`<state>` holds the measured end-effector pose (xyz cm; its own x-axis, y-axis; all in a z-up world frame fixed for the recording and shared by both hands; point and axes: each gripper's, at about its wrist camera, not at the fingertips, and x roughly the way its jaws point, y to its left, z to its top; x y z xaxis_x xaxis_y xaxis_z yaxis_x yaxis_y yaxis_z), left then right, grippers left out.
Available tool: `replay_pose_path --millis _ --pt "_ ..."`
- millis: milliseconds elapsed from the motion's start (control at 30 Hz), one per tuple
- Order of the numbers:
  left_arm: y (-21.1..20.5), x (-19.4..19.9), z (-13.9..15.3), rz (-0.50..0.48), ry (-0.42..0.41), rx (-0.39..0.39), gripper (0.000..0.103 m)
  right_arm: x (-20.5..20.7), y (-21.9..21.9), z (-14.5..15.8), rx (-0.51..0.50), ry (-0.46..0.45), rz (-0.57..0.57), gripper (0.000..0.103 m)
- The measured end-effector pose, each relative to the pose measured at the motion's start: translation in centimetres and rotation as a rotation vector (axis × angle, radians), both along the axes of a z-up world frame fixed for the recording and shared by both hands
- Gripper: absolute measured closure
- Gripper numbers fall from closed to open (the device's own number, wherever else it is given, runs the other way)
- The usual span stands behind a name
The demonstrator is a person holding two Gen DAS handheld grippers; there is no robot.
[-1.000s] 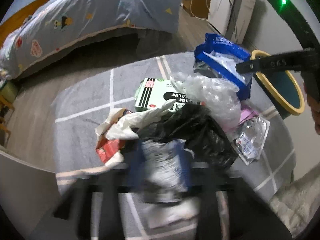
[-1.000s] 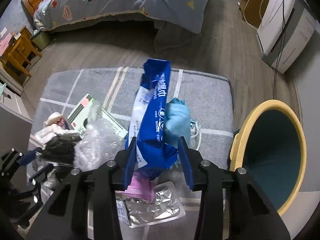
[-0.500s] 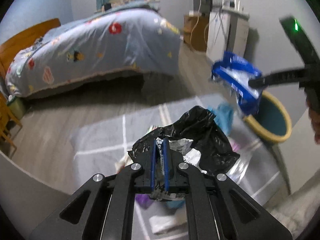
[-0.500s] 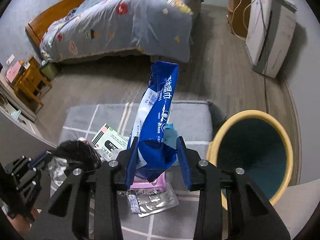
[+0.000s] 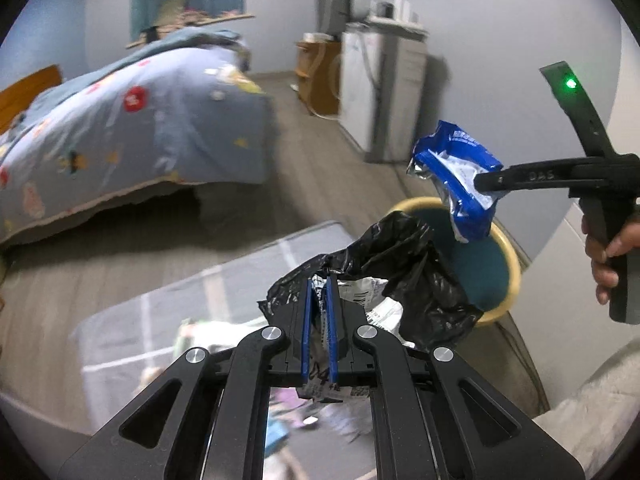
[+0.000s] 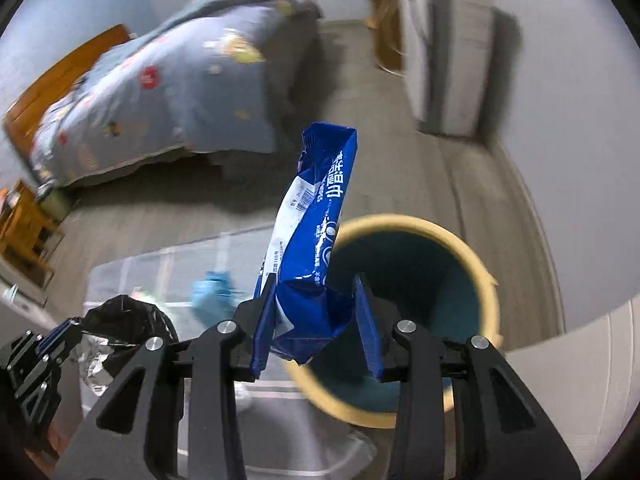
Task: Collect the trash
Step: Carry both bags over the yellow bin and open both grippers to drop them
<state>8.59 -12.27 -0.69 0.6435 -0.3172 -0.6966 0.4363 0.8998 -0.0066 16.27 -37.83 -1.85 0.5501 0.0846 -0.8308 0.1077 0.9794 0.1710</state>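
The crinkled blue-and-white foil snack wrapper [image 6: 316, 240] stands upright between my right gripper's [image 6: 316, 334] blue-edged fingers, which pinch its lower end; from my left wrist camera the same wrapper [image 5: 460, 176] hangs in the air above the near rim of the round teal waste bin with a yellow rim [image 5: 514, 276]. In my right view that bin [image 6: 486, 280] sits just behind and below the wrapper, its mouth open toward me.

My left gripper [image 5: 320, 300] is pressed almost together on a crumpled black plastic bag with white printed paper inside [image 5: 416, 280], held up off the floor, in front of the bin's left side. From the right wrist the bag [image 6: 128, 320] shows at lower left, next to the left gripper [image 6: 52, 340].

Below lies a grey rug with pale grid lines [image 5: 240, 276], with blurred litter on it, including a light blue scrap [image 6: 212, 292]. Beyond, a bed under a blue patterned quilt [image 5: 120, 128] and a white cabinet [image 5: 384, 92] by the wall.
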Motion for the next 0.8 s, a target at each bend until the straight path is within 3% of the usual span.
replay_pose_path --millis 367,533,633,700,800 --pt "-9.8 4.8 -5.2 -0.093 0.096 0.023 0.095 -0.8 -7.2 -7.3 -0.030 0.195 -0.118 0.065" --pt "-12.4 5.8 -6.5 -0.118 0.112 0.030 0.092 -1.1 -7.2 -8.1 -0.099 0.209 -0.075 0.055" --pt "-14.0 5.9 -6.7 -0.136 0.106 0.017 0.074 -1.4 -7.5 -8.3 -0.118 0.217 -0.068 0.048" --pt "-14.6 5.4 -6.6 -0.153 0.088 0.016 0.047 -1.4 -7.7 -7.9 -0.119 0.201 -0.075 0.038" --pt "-15.0 4.6 -5.8 -0.170 0.037 0.035 0.026 -1.5 -7.8 -7.6 -0.119 0.188 -0.089 0.028"
